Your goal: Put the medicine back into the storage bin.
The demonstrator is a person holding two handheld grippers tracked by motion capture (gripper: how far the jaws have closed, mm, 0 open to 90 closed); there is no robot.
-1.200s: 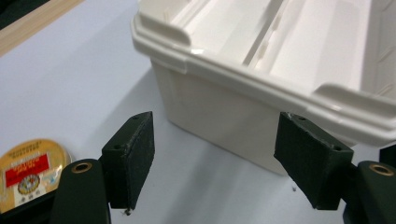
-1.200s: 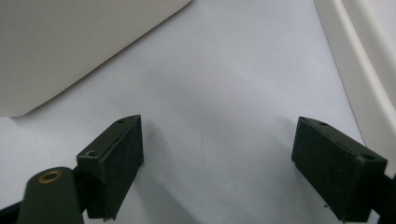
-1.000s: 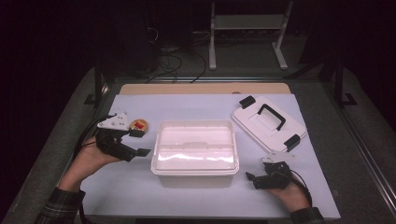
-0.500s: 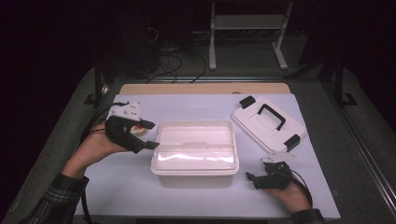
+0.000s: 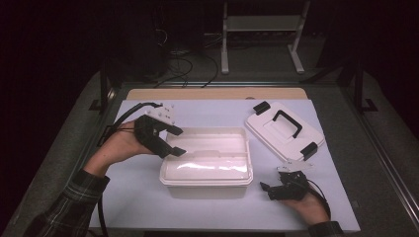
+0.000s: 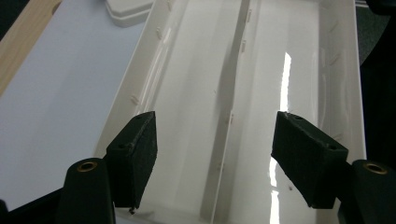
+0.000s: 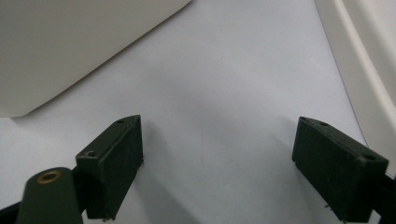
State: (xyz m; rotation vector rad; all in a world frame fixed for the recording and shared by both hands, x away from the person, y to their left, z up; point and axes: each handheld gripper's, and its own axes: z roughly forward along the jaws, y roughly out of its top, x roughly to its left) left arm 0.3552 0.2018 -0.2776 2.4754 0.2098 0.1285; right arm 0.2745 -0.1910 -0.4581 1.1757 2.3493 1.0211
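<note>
White bin (image 5: 206, 165) holds nothing visible; left gripper (image 5: 170, 140) above it, fingers spread wide, empty

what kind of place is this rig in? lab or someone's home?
Most likely a lab or recording workspace, not a home: a white-topped table in a dark room, cables trailing on the floor behind it, a metal stand beyond, and a person working a handheld left gripper over an open plastic bin.

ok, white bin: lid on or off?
Off. The bin is open-topped, its bare inside showing between the open left claw. The lid lies flat on the table, apart from the bin.
</note>
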